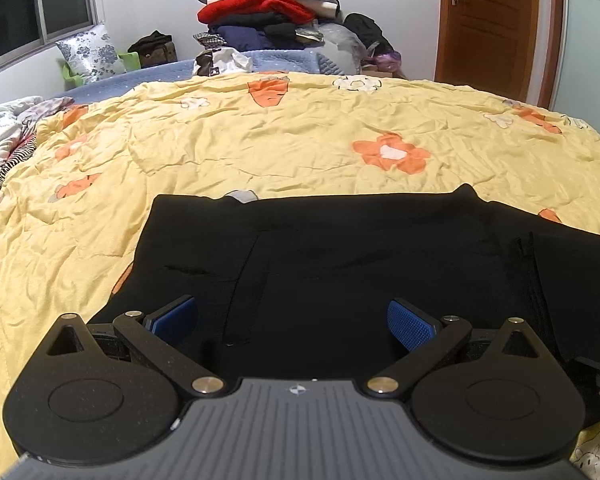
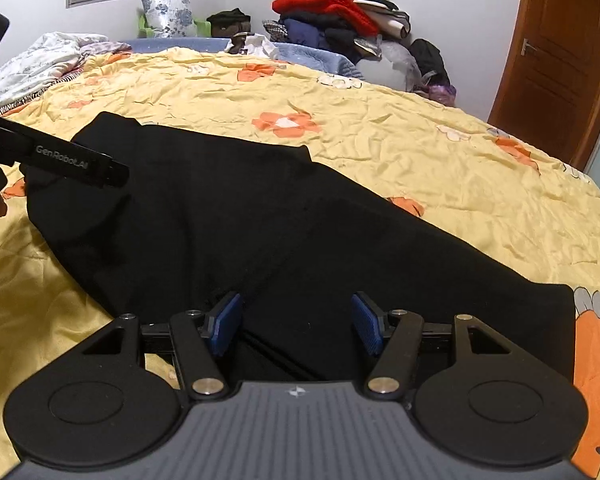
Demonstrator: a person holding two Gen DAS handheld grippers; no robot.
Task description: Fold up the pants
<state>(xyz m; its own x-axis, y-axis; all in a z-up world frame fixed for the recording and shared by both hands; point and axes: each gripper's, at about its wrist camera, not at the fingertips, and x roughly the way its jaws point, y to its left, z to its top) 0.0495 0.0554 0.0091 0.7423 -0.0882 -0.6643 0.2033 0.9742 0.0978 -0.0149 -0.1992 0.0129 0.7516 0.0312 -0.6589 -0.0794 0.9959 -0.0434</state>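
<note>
Black pants (image 2: 260,224) lie flat on yellow quilt (image 2: 440,152); both grippers gape.

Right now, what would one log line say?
pants: flat on quilt | left gripper: open, above pants | right gripper: open, above pants

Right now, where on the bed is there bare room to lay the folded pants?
The yellow quilt is bare beyond the black pants, up to the clothes pile; also left of the pants. Crowded: the pile and the crumpled bedding at the far left edge.
</note>
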